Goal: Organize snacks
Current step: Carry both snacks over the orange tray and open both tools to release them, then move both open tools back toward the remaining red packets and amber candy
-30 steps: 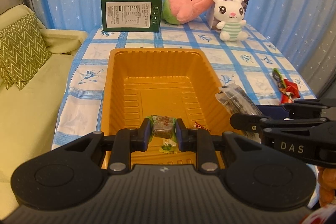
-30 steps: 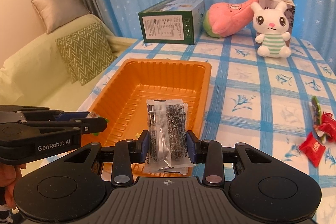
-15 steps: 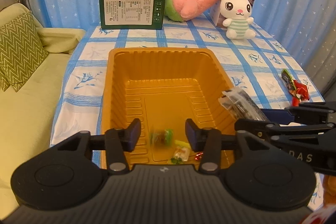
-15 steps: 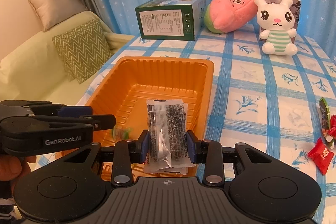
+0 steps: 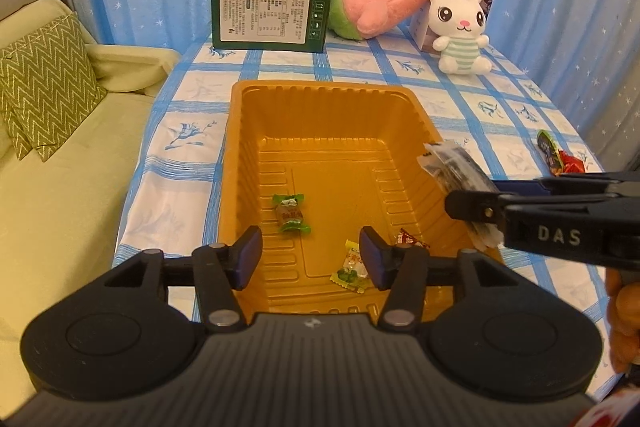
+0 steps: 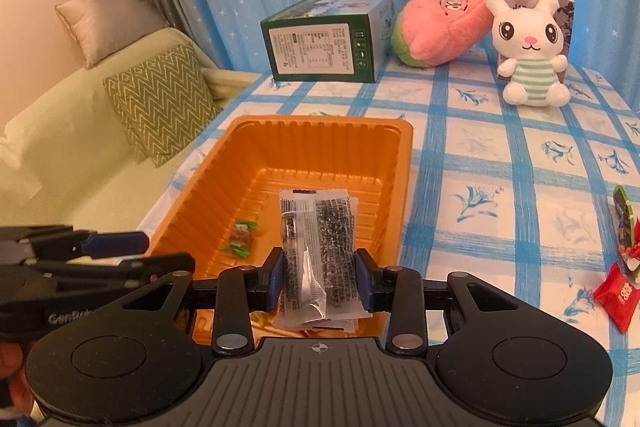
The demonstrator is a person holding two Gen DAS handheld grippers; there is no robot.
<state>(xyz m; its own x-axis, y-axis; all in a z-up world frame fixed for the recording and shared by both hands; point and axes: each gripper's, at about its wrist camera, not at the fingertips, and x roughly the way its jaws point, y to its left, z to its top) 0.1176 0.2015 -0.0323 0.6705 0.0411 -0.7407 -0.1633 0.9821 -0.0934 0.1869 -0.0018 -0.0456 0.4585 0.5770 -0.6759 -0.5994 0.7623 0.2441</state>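
Note:
An orange plastic tray (image 5: 240,163) (image 6: 404,163) sits on the blue-checked tablecloth. On its floor lie a green-wrapped candy (image 5: 291,214) (image 6: 240,239), a yellow-green candy (image 5: 352,267) and a red one (image 5: 408,239). My left gripper (image 5: 311,259) is open and empty above the tray's near end. My right gripper (image 6: 320,279) is shut on a clear packet of dark snack (image 6: 318,251), held over the tray's near right rim; the packet also shows in the left wrist view (image 5: 456,175).
Red and green snack packets (image 6: 624,267) (image 5: 558,157) lie on the cloth right of the tray. A green box (image 5: 270,13), a pink plush (image 5: 380,7) and a white rabbit plush (image 5: 460,31) stand at the back. A sofa with a zigzag cushion (image 5: 44,87) is on the left.
My left gripper opened and dropped the green-wrapped candy into the tray, where it now lies. The left gripper pulled back a little. The right gripper still holds its packet.

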